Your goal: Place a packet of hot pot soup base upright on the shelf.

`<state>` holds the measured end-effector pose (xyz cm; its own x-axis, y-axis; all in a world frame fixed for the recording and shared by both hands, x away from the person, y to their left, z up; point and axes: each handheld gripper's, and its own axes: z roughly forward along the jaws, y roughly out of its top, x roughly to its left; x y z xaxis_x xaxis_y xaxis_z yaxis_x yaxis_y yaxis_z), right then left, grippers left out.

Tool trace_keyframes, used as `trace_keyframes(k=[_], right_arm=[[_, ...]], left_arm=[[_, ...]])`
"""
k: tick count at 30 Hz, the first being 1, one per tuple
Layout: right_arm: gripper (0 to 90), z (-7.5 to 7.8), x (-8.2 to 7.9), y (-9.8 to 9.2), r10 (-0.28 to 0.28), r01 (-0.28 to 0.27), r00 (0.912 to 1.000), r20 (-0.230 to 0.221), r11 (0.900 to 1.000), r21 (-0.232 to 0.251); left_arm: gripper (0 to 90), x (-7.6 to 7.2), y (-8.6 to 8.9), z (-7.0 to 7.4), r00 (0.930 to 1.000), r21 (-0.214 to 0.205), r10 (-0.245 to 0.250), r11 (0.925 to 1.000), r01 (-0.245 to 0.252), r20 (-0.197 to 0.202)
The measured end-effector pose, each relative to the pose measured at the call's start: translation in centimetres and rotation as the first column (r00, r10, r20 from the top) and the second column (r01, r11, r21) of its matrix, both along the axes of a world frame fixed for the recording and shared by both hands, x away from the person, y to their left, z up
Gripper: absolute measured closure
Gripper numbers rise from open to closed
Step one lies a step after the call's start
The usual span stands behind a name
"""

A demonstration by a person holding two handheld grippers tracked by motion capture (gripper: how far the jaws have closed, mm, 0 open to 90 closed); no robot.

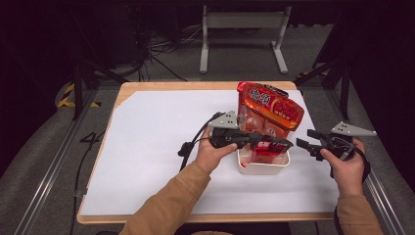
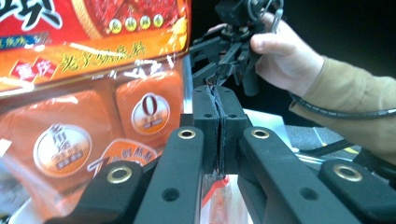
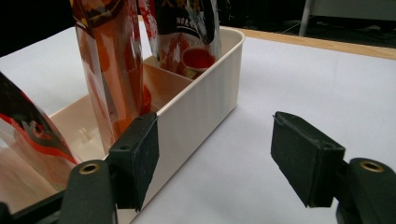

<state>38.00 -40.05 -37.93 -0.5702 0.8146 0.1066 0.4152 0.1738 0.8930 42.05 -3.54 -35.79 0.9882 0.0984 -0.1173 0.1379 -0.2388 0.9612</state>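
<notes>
A cream plastic bin [image 1: 264, 169] stands on the white sheet right of centre. A tall red-orange snack bag [image 1: 269, 112] stands upright in its far end and looms large in the left gripper view [image 2: 84, 93]. My left gripper [image 1: 288, 143] reaches over the bin from the left, its jaws shut [image 2: 218, 93] on the top edge of a small red packet [image 1: 266, 147] that hangs down into the bin. My right gripper [image 1: 304, 138] is held to the right of the bin, open and holding nothing [image 3: 215, 149], with its left jaw close to the bin's wall [image 3: 205, 102].
A white sheet [image 1: 156, 147] covers most of the wooden table [image 1: 161, 86]. More packets stand inside the bin's compartments [image 3: 187, 32]. A grey metal stand [image 1: 242, 29] and cables lie on the floor beyond the far edge. Dark frame rails run along both sides.
</notes>
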Motion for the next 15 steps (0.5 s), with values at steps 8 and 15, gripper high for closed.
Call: trace_keyframes(k=[8, 15], right_arm=[[32.4, -0.08, 0.24, 0.14, 0.003, -0.003, 1.0, -0.003, 1.0, 0.0], [32.1, -0.06, 0.39, 0.26, 0.007, -0.007, 1.0, -0.004, 1.0, 0.0]], left_arm=[[84.6, 0.24, 0.88, -0.42, 0.9998, 0.03, 0.006, 0.9995, -0.006, -0.017], [60.7, 0.21, 1.02, -0.61, 0.9989, 0.028, 0.009, 0.9996, -0.008, -0.046]])
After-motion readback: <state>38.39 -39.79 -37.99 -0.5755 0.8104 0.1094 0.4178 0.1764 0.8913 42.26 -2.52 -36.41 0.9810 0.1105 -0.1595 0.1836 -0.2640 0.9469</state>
